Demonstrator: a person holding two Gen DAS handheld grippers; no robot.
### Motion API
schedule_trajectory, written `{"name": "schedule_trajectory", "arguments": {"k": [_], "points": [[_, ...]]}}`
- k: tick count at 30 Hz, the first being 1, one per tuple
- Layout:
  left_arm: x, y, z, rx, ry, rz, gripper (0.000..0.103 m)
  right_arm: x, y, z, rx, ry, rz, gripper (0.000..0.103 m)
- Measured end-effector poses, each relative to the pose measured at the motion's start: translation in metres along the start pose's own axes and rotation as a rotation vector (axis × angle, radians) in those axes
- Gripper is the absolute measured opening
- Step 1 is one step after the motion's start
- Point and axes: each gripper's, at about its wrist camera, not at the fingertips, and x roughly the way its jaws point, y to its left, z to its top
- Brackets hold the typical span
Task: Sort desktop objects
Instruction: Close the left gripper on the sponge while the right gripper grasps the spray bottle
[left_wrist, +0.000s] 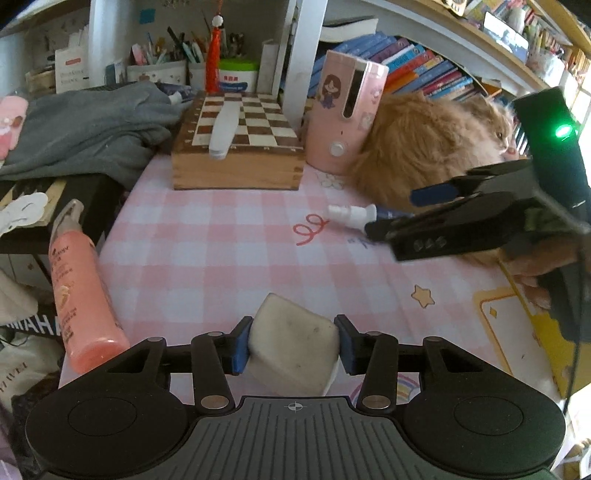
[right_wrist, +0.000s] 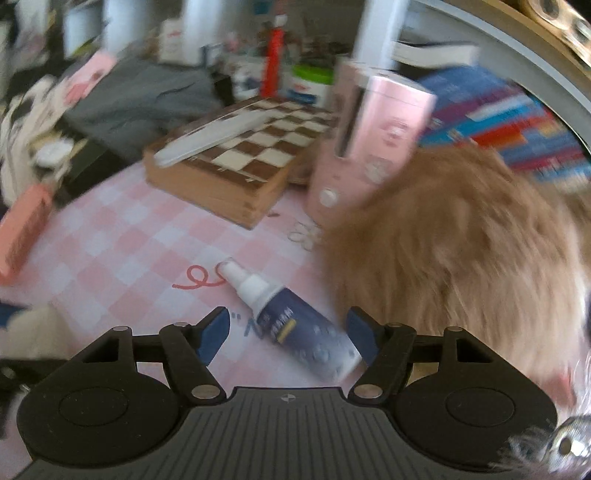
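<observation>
My left gripper (left_wrist: 293, 343) is shut on a white, smudged block-shaped object (left_wrist: 293, 347), held just above the pink checked desk mat (left_wrist: 207, 251). My right gripper (right_wrist: 288, 334) is open, its blue pads on either side of a dark blue spray bottle with a white nozzle (right_wrist: 291, 321) that lies on the mat. The same bottle (left_wrist: 354, 214) shows in the left wrist view, partly hidden behind the right gripper (left_wrist: 395, 214). A pink-orange bottle (left_wrist: 79, 295) lies at the mat's left edge.
A wooden chessboard box (left_wrist: 238, 147) with a white tube (left_wrist: 223, 133) on it stands at the back. A pink cylindrical device (left_wrist: 343, 114) stands beside it. A fluffy orange cat (left_wrist: 424, 144) lies at the right, close to the spray bottle. Grey cloth (left_wrist: 85, 125) lies at the left.
</observation>
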Motion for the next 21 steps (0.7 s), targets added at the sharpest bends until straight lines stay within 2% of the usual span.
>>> {"name": "schedule_trajectory", "arguments": {"k": [4,6,10,12,18,21], "points": [[-0.002,0.005,0.001,-0.019,-0.014,0.001,0.045,0.022,0.002,0.008,-0.119,0.062,0.031,0.065],[-0.003,0.008,0.002,-0.026,-0.019,0.000,0.045,0.032,-0.005,0.009,-0.115,0.110,0.053,0.058],[-0.006,0.015,0.003,-0.037,-0.027,0.001,0.045,0.038,-0.024,0.011,-0.024,0.146,0.108,0.054],[-0.007,0.018,0.003,-0.040,-0.030,0.000,0.045,0.038,-0.029,0.011,0.015,0.160,0.116,0.047],[-0.009,0.021,0.002,-0.049,-0.033,-0.015,0.044,0.023,-0.025,-0.003,0.113,0.212,0.143,0.042],[-0.009,0.021,0.001,-0.050,-0.031,-0.026,0.044,0.013,-0.022,-0.015,0.180,0.218,0.150,0.036]]}}
